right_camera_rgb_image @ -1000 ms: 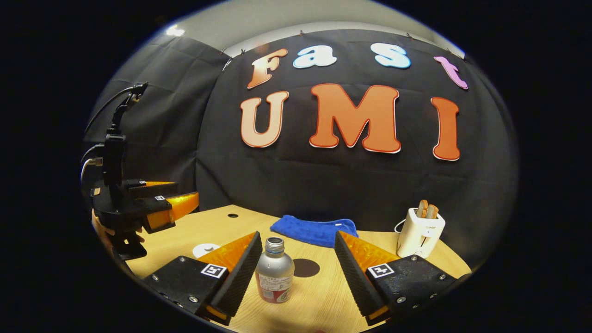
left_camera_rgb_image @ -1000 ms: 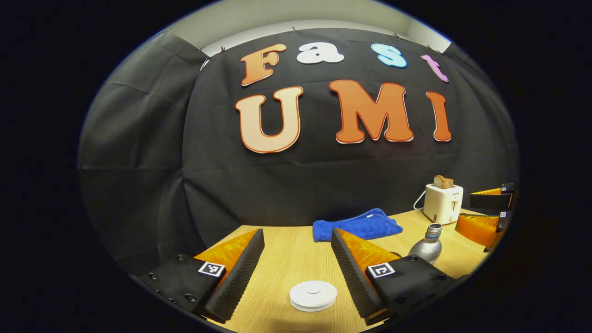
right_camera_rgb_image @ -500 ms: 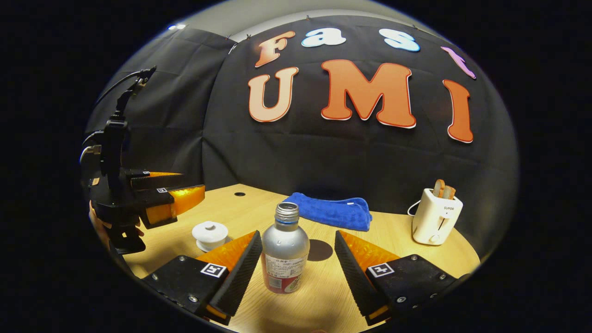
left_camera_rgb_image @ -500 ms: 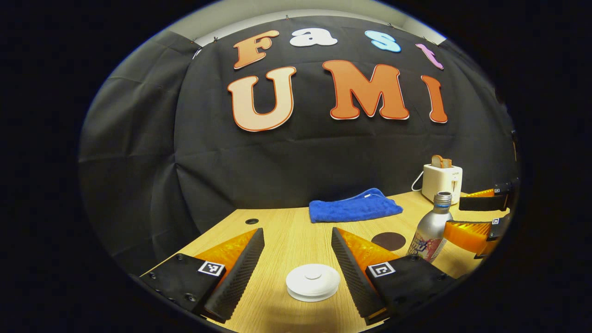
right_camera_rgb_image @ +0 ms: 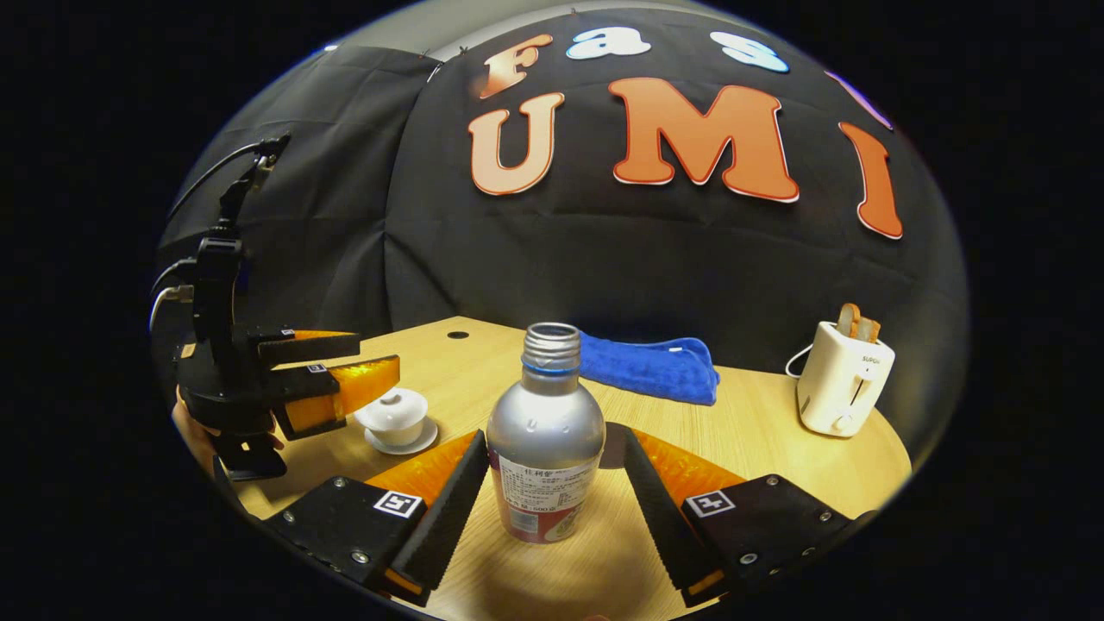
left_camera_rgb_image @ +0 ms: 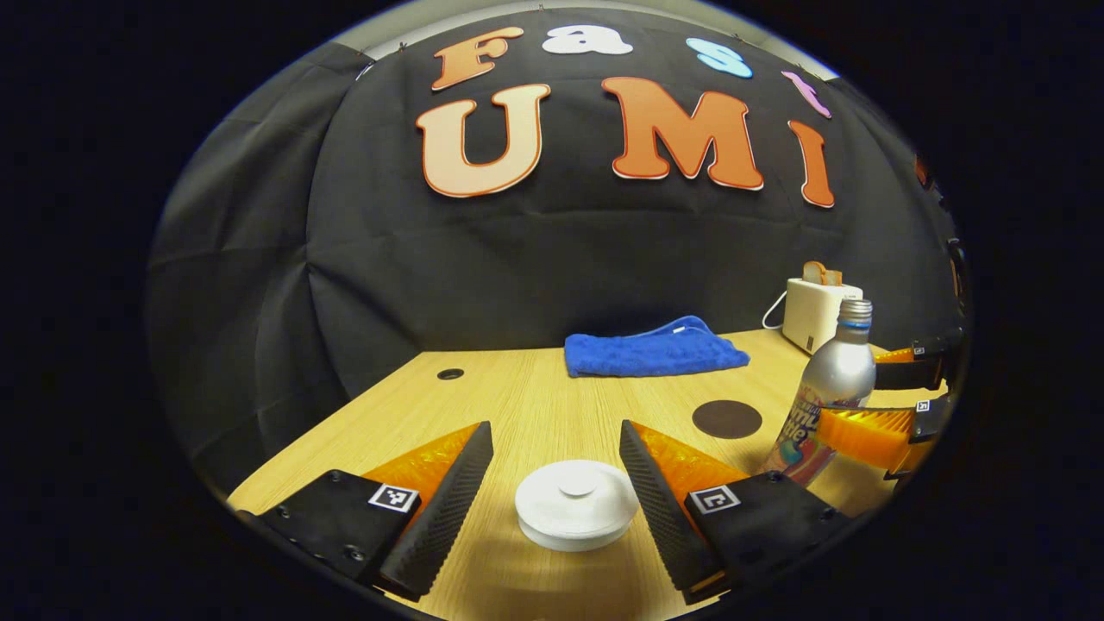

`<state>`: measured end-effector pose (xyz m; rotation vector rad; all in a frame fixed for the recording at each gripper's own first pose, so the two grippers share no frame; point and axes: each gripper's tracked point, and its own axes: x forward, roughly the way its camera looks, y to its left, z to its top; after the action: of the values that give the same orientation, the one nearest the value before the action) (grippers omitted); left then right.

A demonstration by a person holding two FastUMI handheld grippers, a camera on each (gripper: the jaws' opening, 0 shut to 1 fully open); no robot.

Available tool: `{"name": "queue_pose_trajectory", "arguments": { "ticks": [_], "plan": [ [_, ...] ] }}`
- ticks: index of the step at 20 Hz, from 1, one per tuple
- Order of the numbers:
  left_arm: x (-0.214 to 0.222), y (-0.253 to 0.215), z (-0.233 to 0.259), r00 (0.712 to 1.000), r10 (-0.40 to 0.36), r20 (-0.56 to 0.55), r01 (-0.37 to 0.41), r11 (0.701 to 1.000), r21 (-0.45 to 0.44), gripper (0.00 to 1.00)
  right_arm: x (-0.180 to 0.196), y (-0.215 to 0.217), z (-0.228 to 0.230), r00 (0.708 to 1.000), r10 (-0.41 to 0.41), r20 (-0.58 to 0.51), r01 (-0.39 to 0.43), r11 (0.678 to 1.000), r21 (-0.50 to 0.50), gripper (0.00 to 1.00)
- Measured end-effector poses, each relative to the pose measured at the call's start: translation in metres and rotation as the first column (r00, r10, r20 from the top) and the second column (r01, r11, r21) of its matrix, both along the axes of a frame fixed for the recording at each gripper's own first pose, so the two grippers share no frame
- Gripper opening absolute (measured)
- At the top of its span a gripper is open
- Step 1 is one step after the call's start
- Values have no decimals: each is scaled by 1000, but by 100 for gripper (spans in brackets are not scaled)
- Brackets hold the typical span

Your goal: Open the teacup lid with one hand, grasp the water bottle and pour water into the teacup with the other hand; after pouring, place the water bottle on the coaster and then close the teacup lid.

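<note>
Both tools dropped and closed in over the last second: the lid went from low at the edge of the left gripper view to sitting right between the fingers, and the bottle grew from small and low to filling the gap in the right gripper view. Teacup lid [left_camera_rgb_image: 576,503] sits on the cup, knob up, left tool [left_camera_rgb_image: 556,470] spread wide with a finger on either side, not touching yet; looks lined up to pinch the lid across its rim, though the knob may be the real target, can't tell. In the right gripper view the same teacup [right_camera_rgb_image: 395,415] stands on its saucer near the desk's left edge with the left tool hovering over it. Water bottle [right_camera_rgb_image: 544,442] is upright, cap off, on the desk [right_camera_rgb_image: 759,435] between the right tool [right_camera_rgb_image: 552,483] fingers; jaws spread, pads just beside the body, no visible squeeze. Open neck means it has to stay vertical until it's over the cup. Coaster [left_camera_rgb_image: 727,418], the dark disc, lies free just behind the bottle, so the put-down is a short move. Blue cloth [left_camera_rgb_image: 653,352] and toaster [right_camera_rgb_image: 843,377] sit at the back, out of the way. Task is at the very start: lid on, nothing gripped.
</note>
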<state>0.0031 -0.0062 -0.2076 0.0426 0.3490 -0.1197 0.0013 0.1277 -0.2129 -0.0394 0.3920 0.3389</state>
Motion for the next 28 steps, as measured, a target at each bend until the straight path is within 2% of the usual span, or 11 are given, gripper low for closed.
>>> {"name": "queue_pose_trajectory", "arguments": {
  "ticks": [4, 6, 7, 10, 14, 16, 19, 20, 21, 22, 28],
  "plan": [
    [0, -6, -19, 999, -17, -40, 17, 1000, 1, 94, 2, 3, -13, 1000, 12, -29, -13, 1000, -11, 95],
    [0, -10, -24, 998, -28, -51, 28, 1000, 11, 98, 2, 3, -17, 999, 15, -32, -15, 1000, -20, 95],
    [1, -12, -26, 998, -32, -57, 33, 999, 19, 87, 2, 3, -18, 999, 16, -35, -16, 1000, -23, 95],
    [3, -15, -33, 997, -30, -70, 33, 999, 40, 80, 3, 2, -23, 999, 20, -38, -21, 999, -28, 95],
    [4, -19, -37, 996, -30, -82, 32, 999, 26, 57, 3, 1, -27, 999, 18, -47, -20, 999, -25, 95],
    [5, -19, -36, 996, -29, -82, 32, 999, 28, 60, 4, 1, -29, 999, 18, -49, -20, 999, -26, 95],
    [6, -20, -34, 997, -23, -76, 25, 999, 23, 46, 4, 1, -33, 998, 16, -57, -18, 999, -30, 95],
    [7, -15, -32, 998, -13, -61, 14, 1000, 14, 49, 5, 2, -35, 998, 15, -61, -16, 999, -30, 95],
    [9, -18, -32, 998, -20, -58, 20, 1000, 8, 38, 6, 4, -35, 998, 19, -65, -21, 999, -26, 95],
    [6, -19, -32, 998, -23, -65, 24, 1000, 12, 34, 5, 5, -36, 997, 18, -71, -20, 1000, -22, 94],
    [9, -12, -27, 999, 5, -32, -6, 1000, -3, 34, 8, 6, -38, 995, 21, -95, -22, 1000, -3, 81]
  ]
}}
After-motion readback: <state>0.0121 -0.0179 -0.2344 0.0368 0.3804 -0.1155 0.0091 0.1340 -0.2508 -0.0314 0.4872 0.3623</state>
